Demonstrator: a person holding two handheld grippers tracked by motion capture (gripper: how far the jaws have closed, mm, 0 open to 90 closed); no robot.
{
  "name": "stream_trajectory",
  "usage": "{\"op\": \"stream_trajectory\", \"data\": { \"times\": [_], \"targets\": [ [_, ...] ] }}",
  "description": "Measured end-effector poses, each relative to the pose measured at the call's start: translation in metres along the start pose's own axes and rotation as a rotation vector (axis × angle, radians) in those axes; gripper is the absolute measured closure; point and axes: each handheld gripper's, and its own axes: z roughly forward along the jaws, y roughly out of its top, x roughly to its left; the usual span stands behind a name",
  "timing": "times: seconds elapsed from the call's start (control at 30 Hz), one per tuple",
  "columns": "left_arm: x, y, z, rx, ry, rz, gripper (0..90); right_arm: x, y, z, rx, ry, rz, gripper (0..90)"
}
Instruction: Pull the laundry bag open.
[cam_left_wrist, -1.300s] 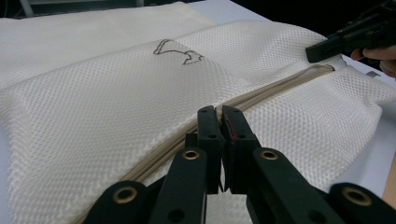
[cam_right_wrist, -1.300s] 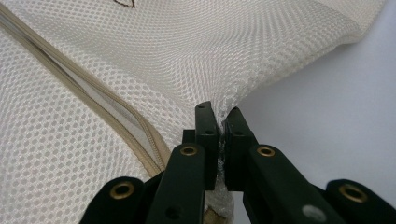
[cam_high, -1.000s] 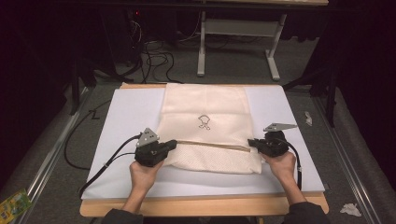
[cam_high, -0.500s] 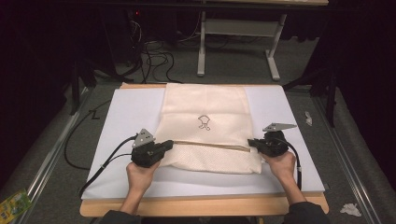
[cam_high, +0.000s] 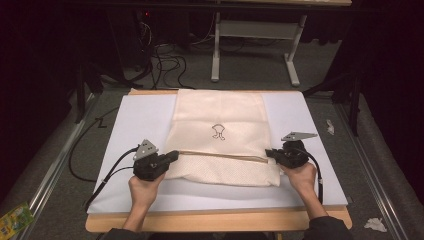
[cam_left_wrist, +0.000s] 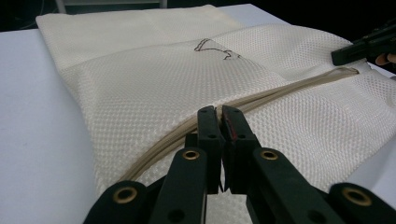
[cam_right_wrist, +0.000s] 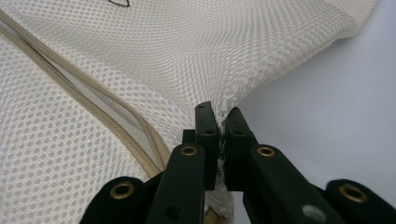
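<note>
Cream mesh bag (cam_high: 220, 132) bears an unreadable dark emblem (cam_high: 218, 131); both grippers' fingers (cam_right_wrist: 205, 122) clench its edges.

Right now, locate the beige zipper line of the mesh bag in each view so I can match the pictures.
High view: the zipper line runs across the mesh bag, between the left gripper and right gripper.
Left gripper view: it curves from the shut jaws toward upper right.
Right gripper view: it slants from the upper left edge down to the jaws.
Shared landmark: the dark embroidered mark.
</note>
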Motion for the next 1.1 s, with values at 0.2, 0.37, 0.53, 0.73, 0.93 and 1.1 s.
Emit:
{"op": "stream_trajectory", "data": {
  "times": [0.2,0.37,0.53,0.73,0.93,1.1],
  "targets": [
    [0.006,-0.004,-0.007,-0.009,0.018,-0.020,87.5,-0.002,0.000,-0.001,0.004,-0.005,0.003,88.5],
    [0.009,-0.006,-0.011,-0.014,0.022,-0.023,87.4,-0.002,0.000,0.000,0.004,-0.005,0.003,88.5],
    [0.009,-0.008,-0.012,-0.013,0.020,-0.024,87.5,-0.001,0.001,0.000,0.005,-0.010,0.001,88.5],
    [0.011,-0.009,-0.015,-0.023,0.029,-0.036,87.5,-0.002,0.002,0.000,0.002,-0.015,-0.009,88.6],
    [0.015,-0.013,-0.019,-0.025,0.042,-0.041,87.5,-0.002,0.003,-0.001,0.006,-0.017,-0.005,88.6],
    [0.015,-0.013,-0.020,-0.028,0.040,-0.042,87.5,-0.002,0.003,0.000,0.006,-0.017,-0.002,88.5]
  ]
}}
